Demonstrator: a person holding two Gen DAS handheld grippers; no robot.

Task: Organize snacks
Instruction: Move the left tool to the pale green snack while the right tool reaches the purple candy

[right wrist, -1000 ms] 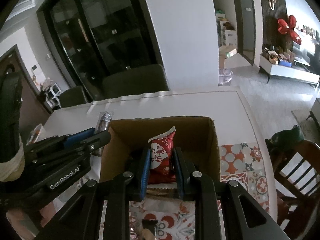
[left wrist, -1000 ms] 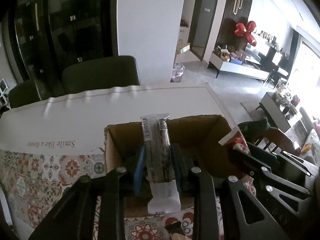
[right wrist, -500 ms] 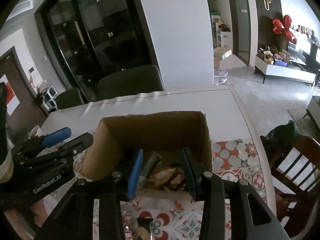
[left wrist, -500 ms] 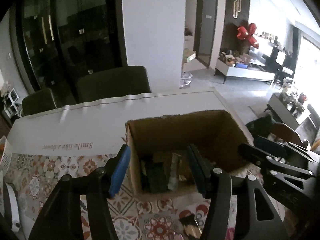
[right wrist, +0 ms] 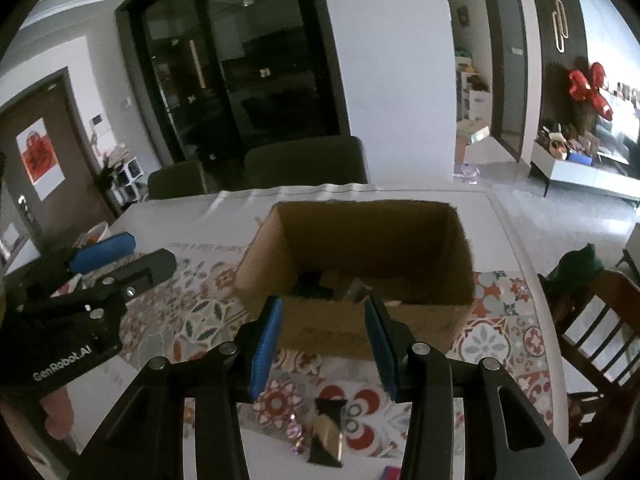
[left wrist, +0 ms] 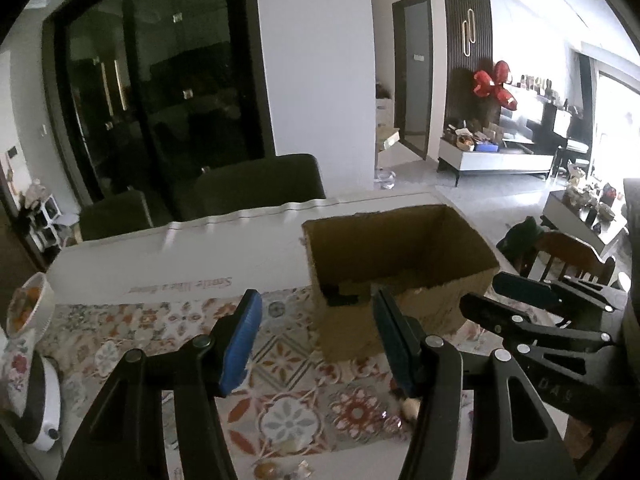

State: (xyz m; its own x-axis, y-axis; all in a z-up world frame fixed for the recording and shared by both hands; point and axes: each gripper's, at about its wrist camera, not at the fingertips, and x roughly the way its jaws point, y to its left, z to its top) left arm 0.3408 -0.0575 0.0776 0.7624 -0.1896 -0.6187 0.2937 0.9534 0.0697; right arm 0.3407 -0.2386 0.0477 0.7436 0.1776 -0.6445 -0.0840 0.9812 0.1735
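An open cardboard box [left wrist: 400, 276] [right wrist: 360, 272] stands on the patterned tablecloth with several snacks inside, mostly hidden by its near wall. My left gripper [left wrist: 316, 340] is open and empty, in front of the box's left corner. My right gripper [right wrist: 322, 340] is open and empty, in front of the box's near wall. A black-and-gold snack packet [right wrist: 326, 432] and small wrapped candies [right wrist: 296, 436] lie on the table below my right gripper. Small candies [left wrist: 408, 404] also lie near the table's front edge in the left wrist view.
A white bowl [left wrist: 28, 308] and a white appliance [left wrist: 40, 412] sit at the table's left. Dark chairs [left wrist: 256, 184] stand behind the table; a wooden chair [right wrist: 592, 328] stands at the right. The other gripper shows at each view's side.
Both grippers let go of their snacks into the box, opened wide, and pulled back and away from it. The box now looks farther off in both views.
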